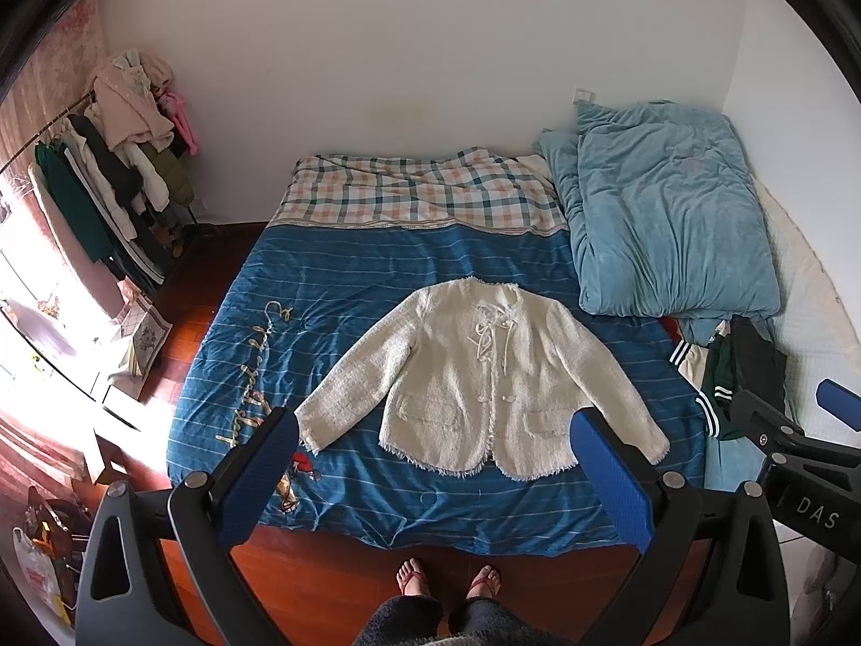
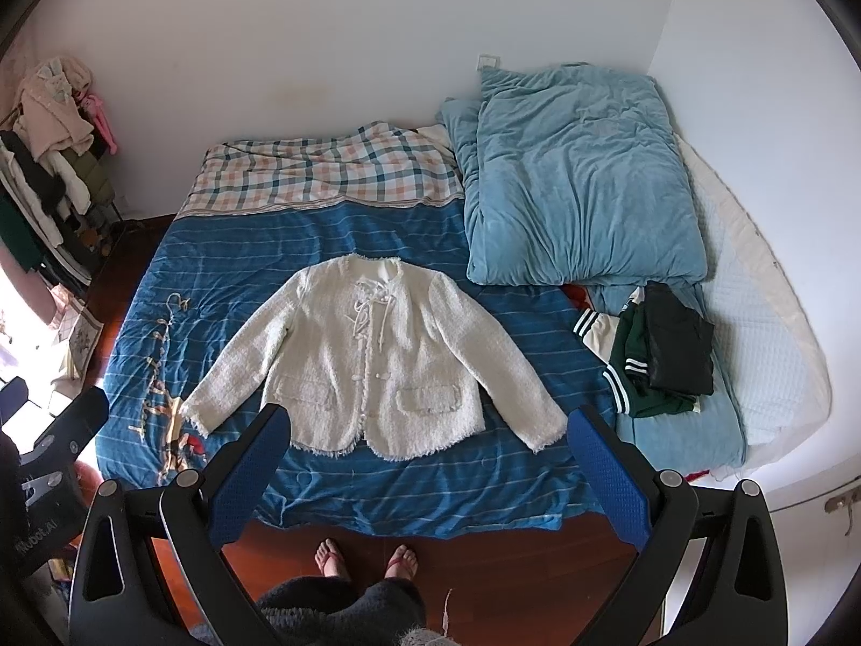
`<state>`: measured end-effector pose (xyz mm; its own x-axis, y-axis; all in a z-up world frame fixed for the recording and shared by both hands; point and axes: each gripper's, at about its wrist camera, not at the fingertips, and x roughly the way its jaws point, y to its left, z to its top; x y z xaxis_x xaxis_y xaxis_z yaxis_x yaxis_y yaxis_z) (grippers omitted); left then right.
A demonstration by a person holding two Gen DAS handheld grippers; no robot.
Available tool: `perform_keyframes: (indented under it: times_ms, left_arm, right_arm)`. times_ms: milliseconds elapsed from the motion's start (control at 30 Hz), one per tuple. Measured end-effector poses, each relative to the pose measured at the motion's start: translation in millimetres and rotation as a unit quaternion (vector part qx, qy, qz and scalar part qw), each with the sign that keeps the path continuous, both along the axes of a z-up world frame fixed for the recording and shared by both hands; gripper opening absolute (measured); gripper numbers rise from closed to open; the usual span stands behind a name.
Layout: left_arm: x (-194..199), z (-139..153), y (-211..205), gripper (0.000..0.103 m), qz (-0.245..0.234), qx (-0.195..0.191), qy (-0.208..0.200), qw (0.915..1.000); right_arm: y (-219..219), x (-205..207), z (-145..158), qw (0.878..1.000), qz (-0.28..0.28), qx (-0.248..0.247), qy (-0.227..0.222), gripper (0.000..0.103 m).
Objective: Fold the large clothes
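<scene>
A cream tweed jacket (image 1: 479, 371) lies flat, front up, sleeves spread, on the blue striped bedspread (image 1: 344, 280); it also shows in the right wrist view (image 2: 371, 360). My left gripper (image 1: 436, 447) is open and empty, held high above the bed's near edge, its blue pads (image 1: 608, 479) framing the jacket's hem. My right gripper (image 2: 430, 441) is open and empty at the same height; it also shows at the right edge of the left wrist view (image 1: 796, 409). Neither gripper touches the jacket.
A light blue duvet (image 2: 576, 183) is bunched at the bed's far right. Folded dark and green clothes (image 2: 656, 355) are stacked at the right. A checked sheet (image 2: 323, 172) covers the far end. A clothes rack (image 1: 107, 172) stands left. The person's feet (image 2: 366, 560) stand on wood floor.
</scene>
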<state>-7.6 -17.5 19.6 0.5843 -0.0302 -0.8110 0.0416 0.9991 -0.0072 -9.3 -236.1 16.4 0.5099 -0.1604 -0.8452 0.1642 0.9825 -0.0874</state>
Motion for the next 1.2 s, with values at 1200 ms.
perform_keyframes:
  times_ms: [1200]
  left_arm:
    - [44.3,-23.5,6.3,0.103,0.003,0.009,-0.024,0.9997]
  right_arm:
    - [-17.3,25.1,-28.8,0.997,-0.061,0.034,-0.009,0.103]
